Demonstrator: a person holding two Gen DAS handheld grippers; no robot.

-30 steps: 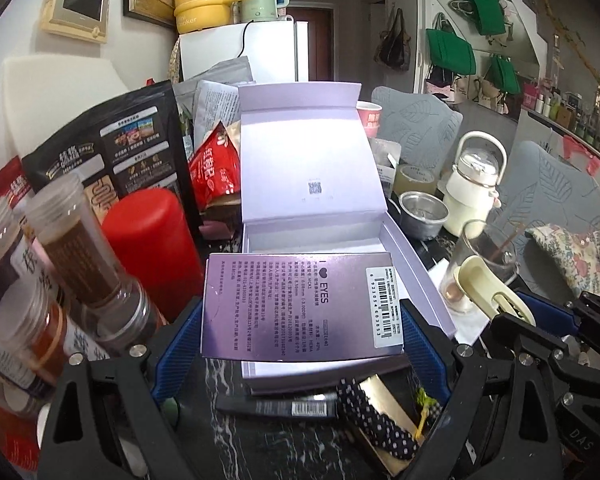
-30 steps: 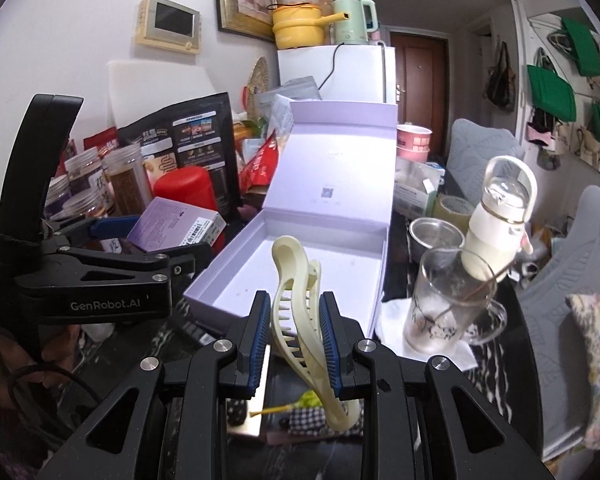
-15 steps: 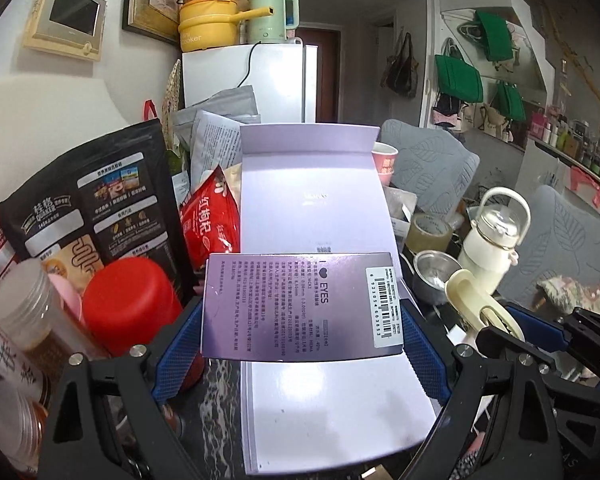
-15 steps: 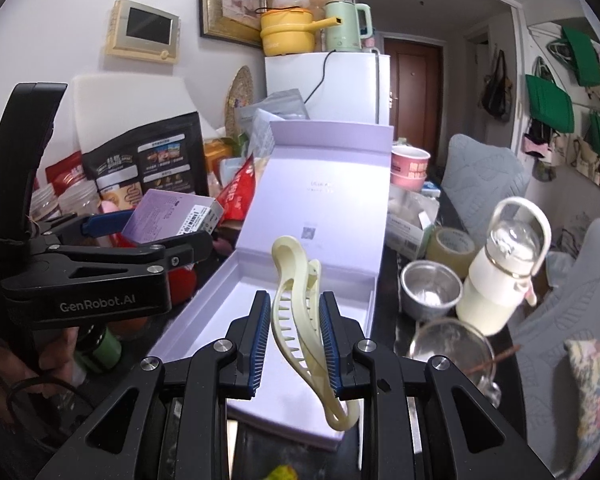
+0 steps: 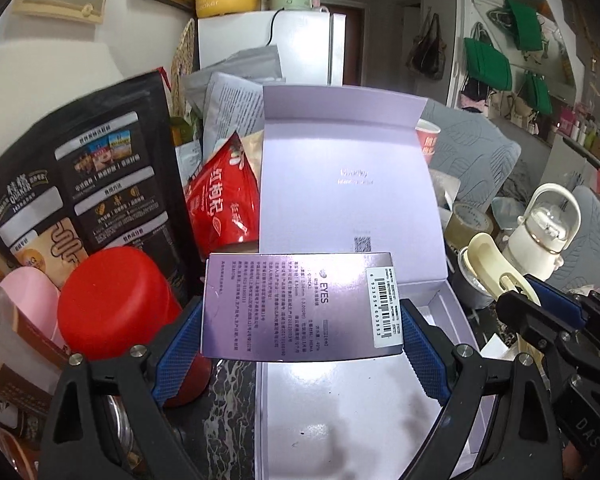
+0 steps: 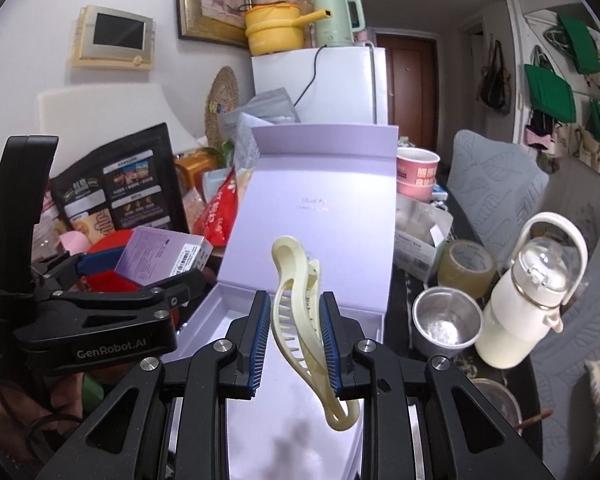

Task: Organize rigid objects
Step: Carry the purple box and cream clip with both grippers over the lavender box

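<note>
My left gripper (image 5: 302, 332) is shut on a small purple carton (image 5: 302, 306) with a barcode label and holds it above the open lilac gift box (image 5: 340, 420). The carton also shows in the right wrist view (image 6: 162, 256), in the left gripper (image 6: 140, 276). My right gripper (image 6: 295, 330) is shut on a cream hair claw clip (image 6: 300, 312), upright above the lilac box (image 6: 300, 412), whose lid (image 6: 320, 208) stands open at the back. The clip and right gripper also show at the right edge of the left wrist view (image 5: 492, 264).
Left of the box stand a red canister (image 5: 116, 304), a black oat bag (image 5: 80, 184) and a red snack bag (image 5: 220, 200). To the right are a steel cup (image 6: 446, 322), a tape roll (image 6: 466, 262), a white bottle (image 6: 528, 304) and a pink paper cup (image 6: 416, 172).
Both grippers have moved forward and higher over the open lilac box, each still holding its object. The box floor now lies under both grippers.
</note>
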